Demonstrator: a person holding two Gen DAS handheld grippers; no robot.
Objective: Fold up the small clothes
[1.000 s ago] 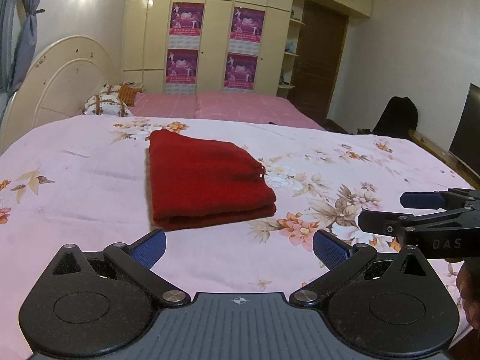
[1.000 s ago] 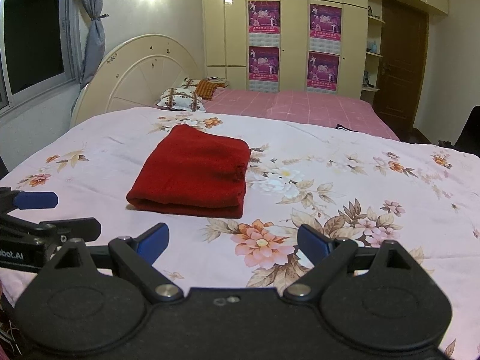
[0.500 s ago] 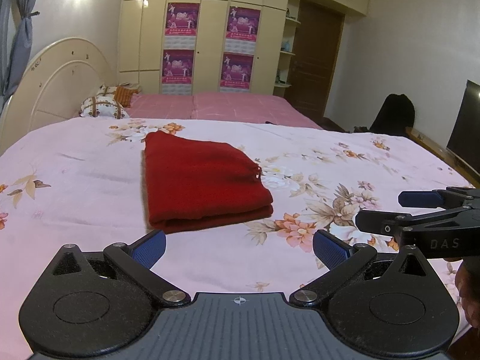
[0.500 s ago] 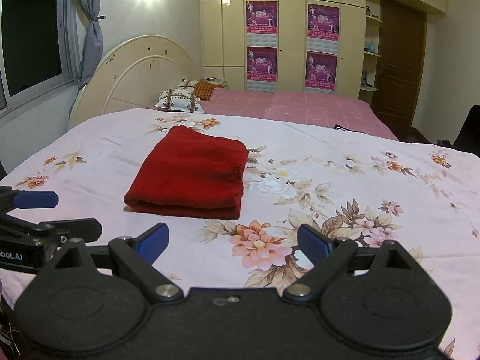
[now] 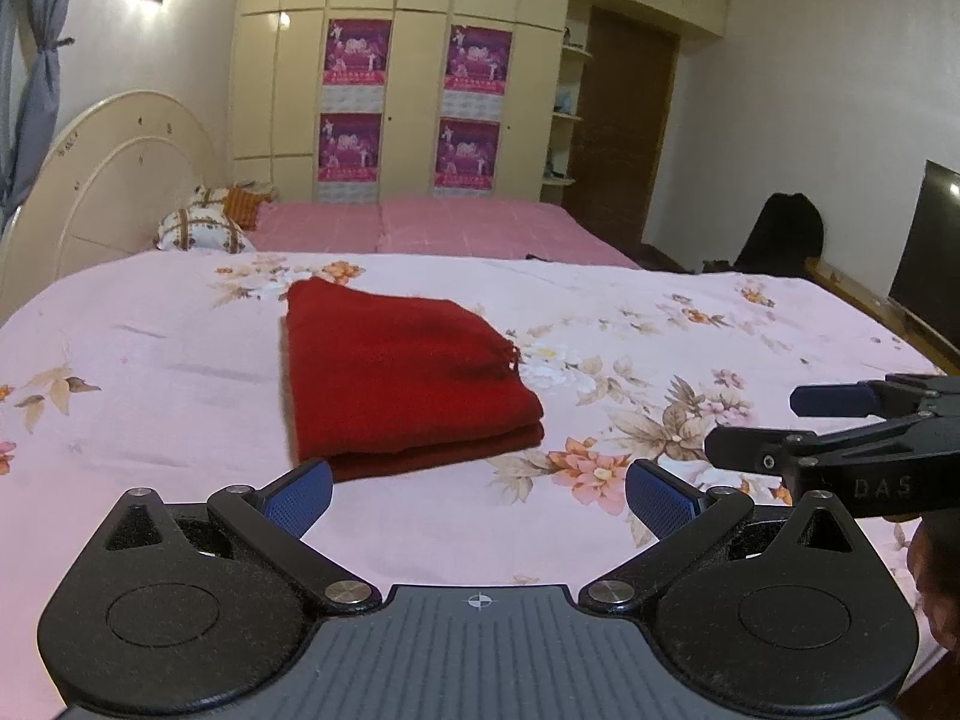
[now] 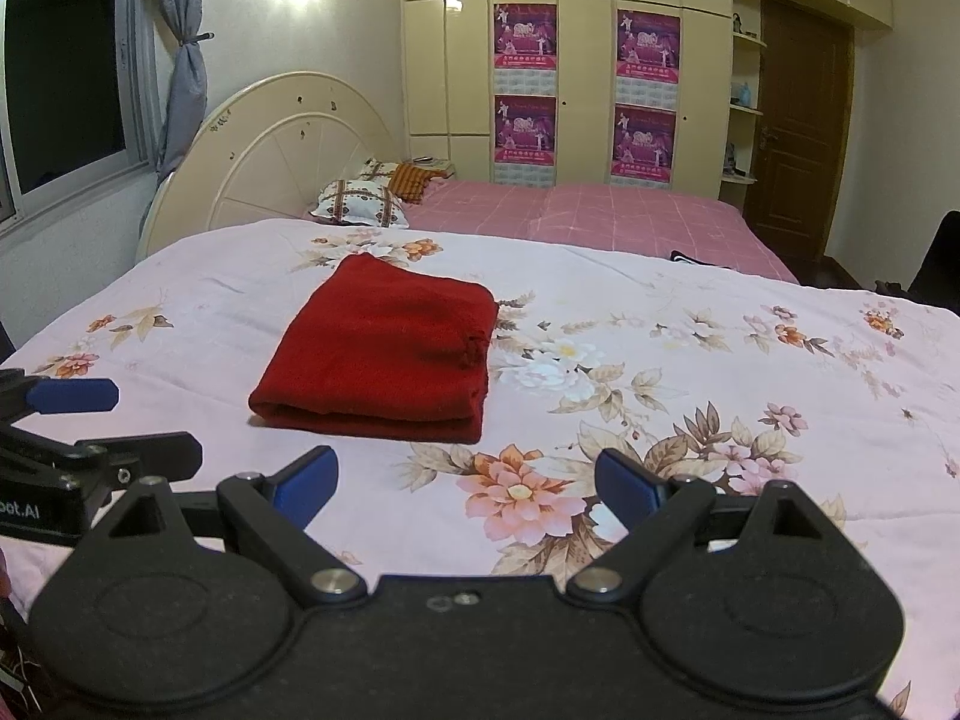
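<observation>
A dark red garment [image 5: 396, 378] lies folded into a thick rectangle on the pink floral bedspread [image 5: 150, 360], its folded edge toward me. My left gripper [image 5: 479, 501] hovers just short of that near edge, open, nothing between its blue pads. In the right wrist view the same red garment [image 6: 384, 348] sits ahead and to the left of my right gripper [image 6: 465, 486], which is also open and empty. Each gripper shows at the edge of the other's view: the right gripper [image 5: 840, 420] at the right, the left gripper [image 6: 78, 420] at the left.
The bedspread [image 6: 720, 360] stretches wide to the right of the garment. Patterned pillows [image 6: 360, 201] and a cream headboard [image 6: 270, 150] stand at the far left. A second pink bed [image 6: 600, 216], wardrobe [image 6: 570, 60] and door [image 6: 798, 120] lie behind. A dark screen [image 5: 927, 252] is at the right.
</observation>
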